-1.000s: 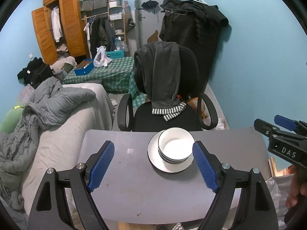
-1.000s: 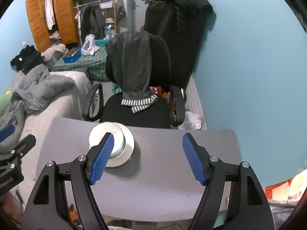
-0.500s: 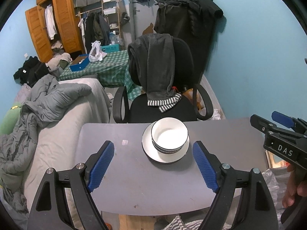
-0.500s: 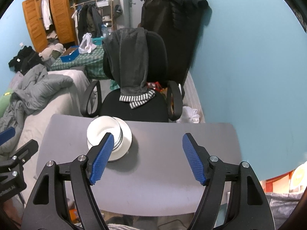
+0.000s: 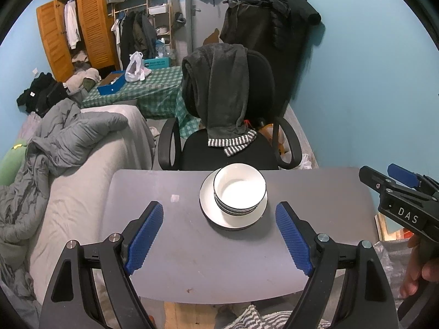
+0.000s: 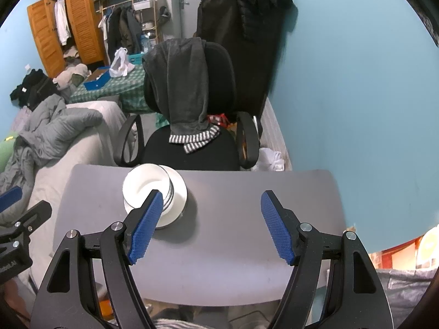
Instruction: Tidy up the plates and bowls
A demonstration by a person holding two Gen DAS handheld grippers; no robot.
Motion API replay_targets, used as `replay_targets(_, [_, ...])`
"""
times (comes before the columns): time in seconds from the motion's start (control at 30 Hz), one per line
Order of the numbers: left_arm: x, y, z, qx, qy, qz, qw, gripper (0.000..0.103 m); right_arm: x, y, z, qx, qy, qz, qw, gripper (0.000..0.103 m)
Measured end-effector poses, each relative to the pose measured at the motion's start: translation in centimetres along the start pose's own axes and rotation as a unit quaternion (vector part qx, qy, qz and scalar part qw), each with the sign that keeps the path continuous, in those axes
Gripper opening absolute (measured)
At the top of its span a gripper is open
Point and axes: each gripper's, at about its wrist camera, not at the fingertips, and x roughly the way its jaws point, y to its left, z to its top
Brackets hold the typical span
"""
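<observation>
A stack of white bowls with dark rims sits on a stack of white plates near the far middle of the grey table. My left gripper is open and empty, held above the near half of the table, short of the stack. My right gripper is open and empty, to the right of the bowls and plates; its left finger covers part of them. The right gripper also shows in the left wrist view.
A black office chair draped with a dark garment stands just behind the table's far edge. A bed with a grey duvet lies to the left. A blue wall is to the right.
Both grippers have pulled back and risen from the stack, which looks smaller and farther now. Both stay open.
</observation>
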Motion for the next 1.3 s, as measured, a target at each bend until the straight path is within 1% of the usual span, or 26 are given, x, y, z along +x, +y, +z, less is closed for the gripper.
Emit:
replay_targets(0.8, [-0.2,-0.6,-0.1,-0.002,0.006,-0.005,1.0000,0.085,0.0,-0.1,0.3,-0.004,0.002,0.002,1.000,0.073])
replay_targets(1.03, [-0.1,-1.3,-0.6,0.000,0.008,0.001,1.0000,0.085,0.0,-0.5,0.1,-0.001,0.005,0.001,1.000,0.073])
replay_targets(1.3, [-0.1,-1.0,-0.5,-0.006,0.011,0.005,0.9999,0.085,-0.1,-0.5,-0.2,-0.002,0.005,0.001,1.000,0.073])
